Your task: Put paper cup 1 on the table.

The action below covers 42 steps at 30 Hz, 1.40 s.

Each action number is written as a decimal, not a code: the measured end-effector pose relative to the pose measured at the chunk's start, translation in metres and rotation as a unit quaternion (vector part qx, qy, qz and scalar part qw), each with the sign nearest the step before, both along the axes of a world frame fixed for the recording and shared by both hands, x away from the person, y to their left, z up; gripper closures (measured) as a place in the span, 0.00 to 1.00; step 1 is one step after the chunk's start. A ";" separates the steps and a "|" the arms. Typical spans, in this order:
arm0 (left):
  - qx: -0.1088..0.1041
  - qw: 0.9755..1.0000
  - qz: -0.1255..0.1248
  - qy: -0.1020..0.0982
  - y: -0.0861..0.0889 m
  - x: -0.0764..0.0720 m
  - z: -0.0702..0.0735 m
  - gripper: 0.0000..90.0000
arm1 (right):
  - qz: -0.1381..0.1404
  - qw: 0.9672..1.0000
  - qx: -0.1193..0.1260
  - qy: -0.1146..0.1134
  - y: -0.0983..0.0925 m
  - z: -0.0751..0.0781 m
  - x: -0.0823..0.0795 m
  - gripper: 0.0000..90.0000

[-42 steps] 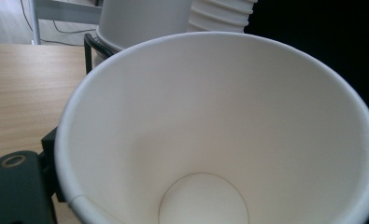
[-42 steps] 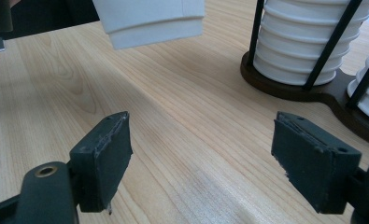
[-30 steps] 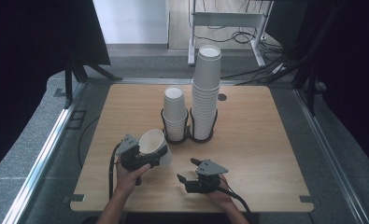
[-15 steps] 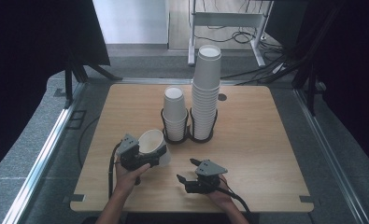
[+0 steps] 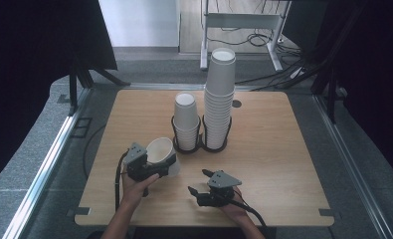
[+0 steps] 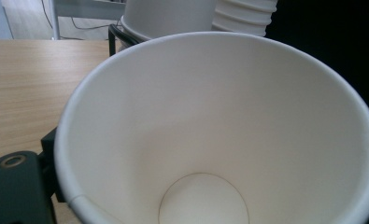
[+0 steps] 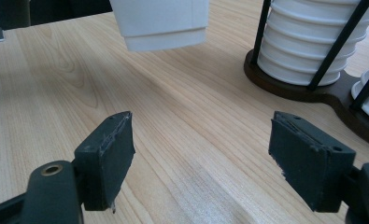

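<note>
A square wooden table carries the scene, with a black wire double cup holder standing near its middle. The holder's right ring bears a tall stack of white paper cups; its left ring bears a shorter stack, the two stacks just beside one another.

Toward the person's edge of the table, the left gripper is clamped on a single white paper cup. The cup is tilted, its mouth facing up and back toward the person and its base toward the holder; in the left gripper view its empty inside and round bottom fill the frame, with a black jaw pad at its lower left rim. It sits just in front and to the left of the shorter stack, clear of the tabletop.

The right gripper rests low over bare wood, jaws spread wide and holding nothing.

The held cup lies to the right gripper's left and slightly ahead; its base shows at the top of the right gripper view. The left hand is plainly nearer both the cup and the shorter stack, so any nesting would likely fall to it.
</note>
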State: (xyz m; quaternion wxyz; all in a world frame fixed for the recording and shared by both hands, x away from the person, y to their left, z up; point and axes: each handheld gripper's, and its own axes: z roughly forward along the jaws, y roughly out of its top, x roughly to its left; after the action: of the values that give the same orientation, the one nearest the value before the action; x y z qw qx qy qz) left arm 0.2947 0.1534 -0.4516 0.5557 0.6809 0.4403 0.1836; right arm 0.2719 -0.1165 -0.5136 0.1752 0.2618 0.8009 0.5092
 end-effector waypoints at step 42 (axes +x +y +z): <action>0.031 0.999 0.040 0.002 0.014 0.011 -0.008 0.14 | 0.004 1.000 -0.009 -0.001 0.002 0.000 -0.001 0.25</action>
State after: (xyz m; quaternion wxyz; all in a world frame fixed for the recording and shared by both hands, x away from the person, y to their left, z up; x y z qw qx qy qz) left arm 0.3059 0.1678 -0.4592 0.5256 0.6803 0.4620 0.2179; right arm 0.2711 -0.1149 -0.5137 0.1766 0.2564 0.8061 0.5033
